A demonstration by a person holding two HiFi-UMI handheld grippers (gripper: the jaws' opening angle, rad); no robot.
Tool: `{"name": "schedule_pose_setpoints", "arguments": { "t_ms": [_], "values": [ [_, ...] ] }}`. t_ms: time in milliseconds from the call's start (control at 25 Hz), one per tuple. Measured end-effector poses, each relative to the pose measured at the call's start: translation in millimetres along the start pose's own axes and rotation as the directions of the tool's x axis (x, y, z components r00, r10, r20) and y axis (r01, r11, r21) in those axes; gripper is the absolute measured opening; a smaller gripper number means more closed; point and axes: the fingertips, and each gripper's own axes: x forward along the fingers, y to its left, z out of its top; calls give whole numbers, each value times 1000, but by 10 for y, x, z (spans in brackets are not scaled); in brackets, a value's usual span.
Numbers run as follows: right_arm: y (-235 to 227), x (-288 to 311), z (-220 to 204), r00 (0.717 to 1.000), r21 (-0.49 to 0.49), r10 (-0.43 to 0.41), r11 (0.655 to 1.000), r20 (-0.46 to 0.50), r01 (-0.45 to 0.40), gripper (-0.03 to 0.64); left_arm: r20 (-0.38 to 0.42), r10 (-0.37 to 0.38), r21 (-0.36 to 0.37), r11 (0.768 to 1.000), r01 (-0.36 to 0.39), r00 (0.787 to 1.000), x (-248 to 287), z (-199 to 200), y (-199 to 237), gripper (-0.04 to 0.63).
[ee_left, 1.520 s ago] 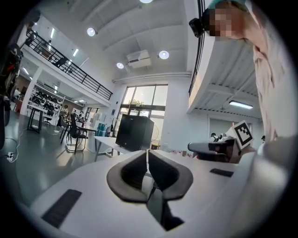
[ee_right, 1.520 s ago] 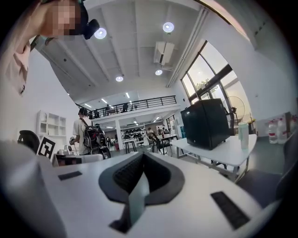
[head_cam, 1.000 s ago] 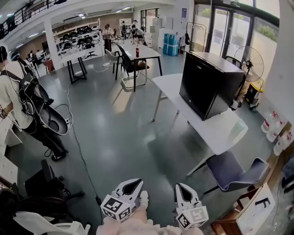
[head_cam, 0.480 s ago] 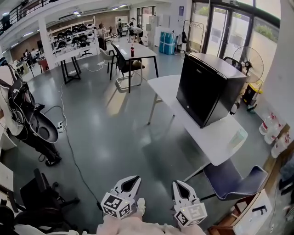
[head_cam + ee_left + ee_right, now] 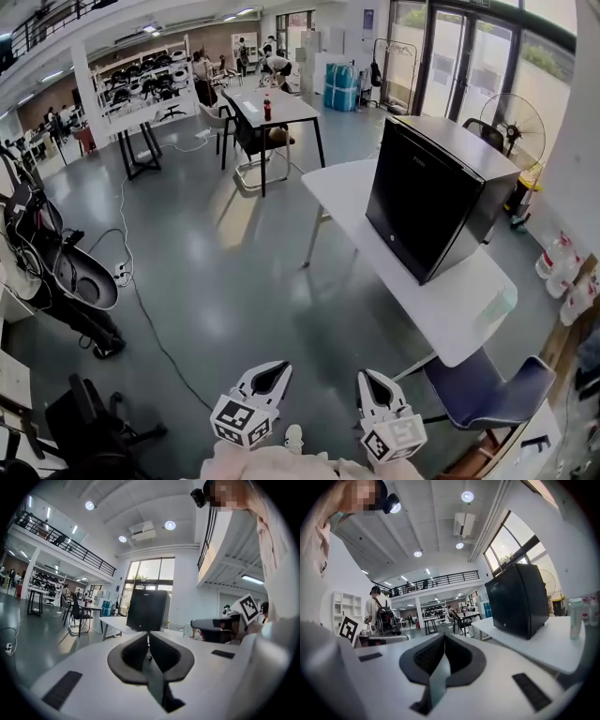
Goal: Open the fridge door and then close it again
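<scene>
Fridge door closed, a black box sitting on the white counter, well apart from both tools. Left tool: jaws pressed together, nothing between them. Right tool: same story, jaws together and empty.

Head view has the pair side by side at the bottom edge, over grey floor, tips aimed up the frame, with the fridge up and to the right of them. Only that view gives the blue chair at the counter's near end, and it shows a fan behind the fridge.

Left gripper view puts the fridge dead ahead, just over the closed tips, and catches the right tool's marker cube off to the right.

Right gripper view pushes the fridge to the right side, door face turned this way, with a bottle standing on the counter beside it. Out left is a person with a backpack, whom the left gripper view does not show.
</scene>
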Motion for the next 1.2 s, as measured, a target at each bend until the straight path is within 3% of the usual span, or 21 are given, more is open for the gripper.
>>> {"name": "schedule_pose_setpoints", "arguments": {
  "t_ms": [440,1200],
  "values": [
    [-161,875,-30,1000,-1,-4,1000,10,4,12,-2,-1,9,1000,1,1000,395,-5,700,11],
    [-289,1600,46,999,12,-7,1000,-41,8,12,4,22,-31,999,-22,1000,752,184,1342,11]
  ]
}}
